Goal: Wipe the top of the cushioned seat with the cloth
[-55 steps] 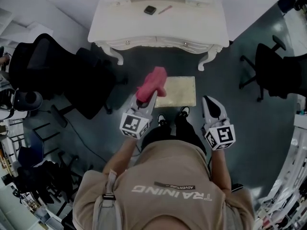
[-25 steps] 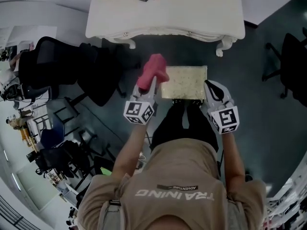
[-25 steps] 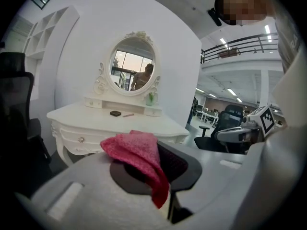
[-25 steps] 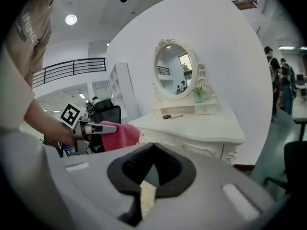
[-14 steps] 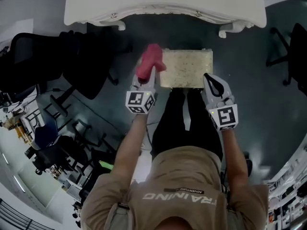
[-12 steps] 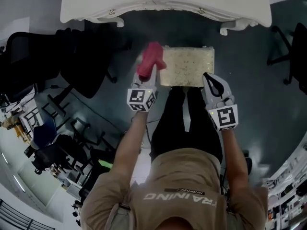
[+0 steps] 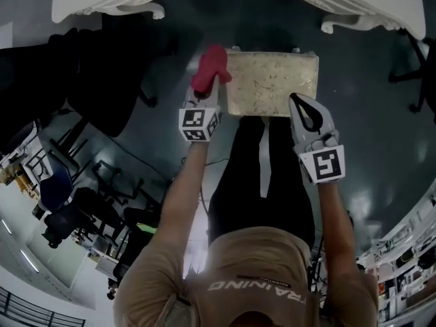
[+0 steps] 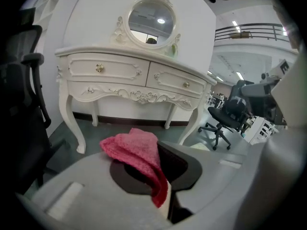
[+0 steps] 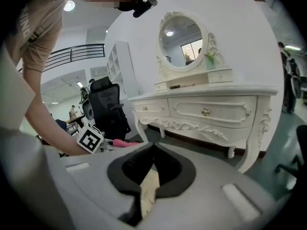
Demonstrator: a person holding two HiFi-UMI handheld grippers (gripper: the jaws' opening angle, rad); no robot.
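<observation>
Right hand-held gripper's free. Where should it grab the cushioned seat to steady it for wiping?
Near right edge of the cushioned seat, from the person's side, I'd judge. It's a flat rectangular pad, long edge toward the person, and the right hand-held gripper sits at that corner; its jaws are together, so open first. That leaves the top free for the cloth.

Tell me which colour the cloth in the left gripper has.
The cloth is pinkish red, clearest in the left gripper view.

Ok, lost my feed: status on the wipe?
Left tongs shut on pink cloth, at left edge of cushioned seat. Right tongs shut, empty, over near-right corner. Seat top unobstructed.
</observation>
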